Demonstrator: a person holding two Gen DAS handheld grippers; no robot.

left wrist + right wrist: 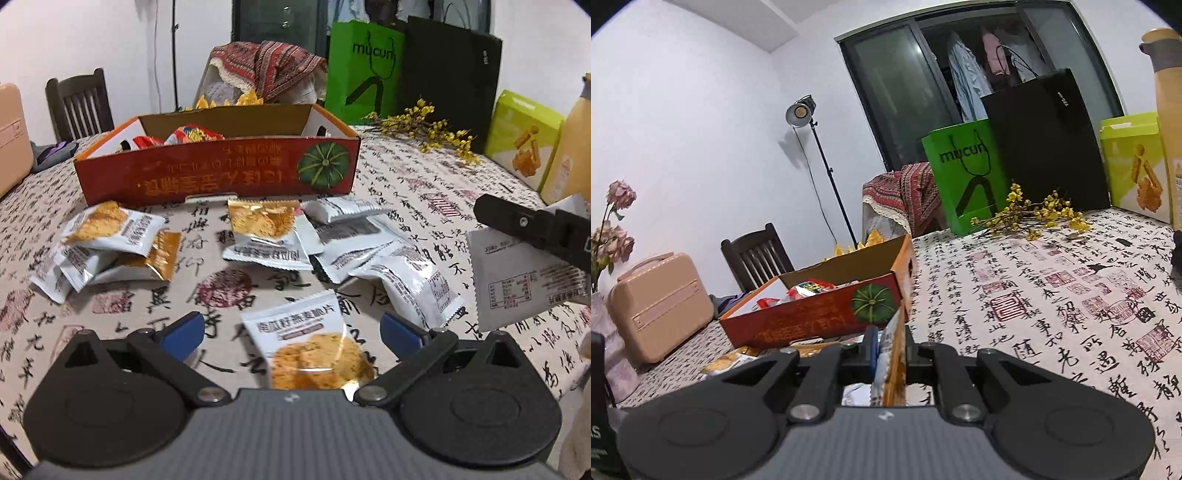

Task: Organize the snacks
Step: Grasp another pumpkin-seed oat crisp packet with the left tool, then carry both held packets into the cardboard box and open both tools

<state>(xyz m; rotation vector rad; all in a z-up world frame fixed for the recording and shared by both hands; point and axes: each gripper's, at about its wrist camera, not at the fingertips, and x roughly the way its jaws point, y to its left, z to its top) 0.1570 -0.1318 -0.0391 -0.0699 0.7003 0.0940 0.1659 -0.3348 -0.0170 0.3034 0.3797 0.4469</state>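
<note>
On the calligraphy-print tablecloth [229, 295], the spread-jawed left gripper [291, 332] should straddle the near cracker packet [310, 347] squarely, while the right gripper [890, 350], clamping a packet [892, 362], lifts it clear over the red box [827, 314] wall.

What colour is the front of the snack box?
Red with gold lettering and a green pumpkin picture, on the snack box; clearest in the left wrist view.

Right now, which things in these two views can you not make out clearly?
- Red cardboard box: its front wall hides most of the contents, both views.
- Packet in the right gripper: seen edge-on in the right wrist view, print unreadable.
- Cookie packet between the open left gripper fingers: bottom hidden by the gripper body.
</note>
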